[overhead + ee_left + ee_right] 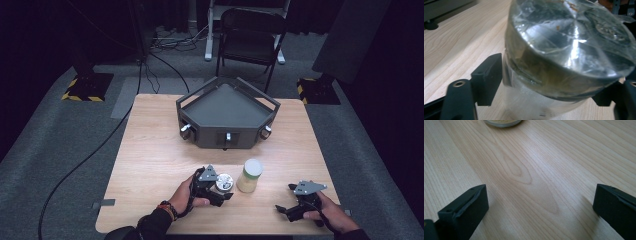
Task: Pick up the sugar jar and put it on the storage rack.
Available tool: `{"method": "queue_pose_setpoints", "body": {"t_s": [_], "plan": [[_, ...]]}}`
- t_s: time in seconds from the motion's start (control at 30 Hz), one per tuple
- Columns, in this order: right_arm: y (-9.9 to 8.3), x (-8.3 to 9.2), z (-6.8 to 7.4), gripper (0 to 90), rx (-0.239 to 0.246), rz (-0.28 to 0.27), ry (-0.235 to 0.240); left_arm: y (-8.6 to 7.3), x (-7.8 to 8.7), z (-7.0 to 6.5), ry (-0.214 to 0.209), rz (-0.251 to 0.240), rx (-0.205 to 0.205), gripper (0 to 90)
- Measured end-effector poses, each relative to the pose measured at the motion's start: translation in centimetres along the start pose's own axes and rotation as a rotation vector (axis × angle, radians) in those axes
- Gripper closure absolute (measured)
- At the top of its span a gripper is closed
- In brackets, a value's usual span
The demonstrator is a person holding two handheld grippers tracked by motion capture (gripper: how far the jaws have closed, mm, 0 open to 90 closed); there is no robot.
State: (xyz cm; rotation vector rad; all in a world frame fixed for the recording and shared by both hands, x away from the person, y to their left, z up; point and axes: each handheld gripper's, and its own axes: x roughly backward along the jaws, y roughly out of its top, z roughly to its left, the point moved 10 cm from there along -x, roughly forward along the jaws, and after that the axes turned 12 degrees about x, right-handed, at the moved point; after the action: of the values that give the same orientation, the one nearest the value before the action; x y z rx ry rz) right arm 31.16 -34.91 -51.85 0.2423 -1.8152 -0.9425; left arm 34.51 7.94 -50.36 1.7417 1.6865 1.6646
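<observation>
The left gripper (pixel 220 192) had its jaws clamped on a foil-capped clear jar (pixel 564 62) on the counter (pixel 150 165); the slick wall could slip. The right gripper (pixel 540 207) sat open nearby.

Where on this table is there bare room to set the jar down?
Free: the table's left half beside the grey tray, and the strip between right tool and lidded jar. Crowded: left tool, small jar.
</observation>
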Motion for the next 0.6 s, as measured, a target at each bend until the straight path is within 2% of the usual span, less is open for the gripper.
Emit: {"method": "queue_pose_setpoints", "body": {"t_s": [0.4, 0.6], "plan": [[0.00, 0.00, 0.00, 0.0, 0.001, 0.000, 0.001, 0.19, 0.38, -0.11, 0.011, 0.007, -0.011, 27.0], [0.00, 0.00, 0.01, 0.0, 0.001, 0.000, 0.000, 0.16, 0.64, 0.12, 0.058, -0.013, 0.002, 27.5]]}}
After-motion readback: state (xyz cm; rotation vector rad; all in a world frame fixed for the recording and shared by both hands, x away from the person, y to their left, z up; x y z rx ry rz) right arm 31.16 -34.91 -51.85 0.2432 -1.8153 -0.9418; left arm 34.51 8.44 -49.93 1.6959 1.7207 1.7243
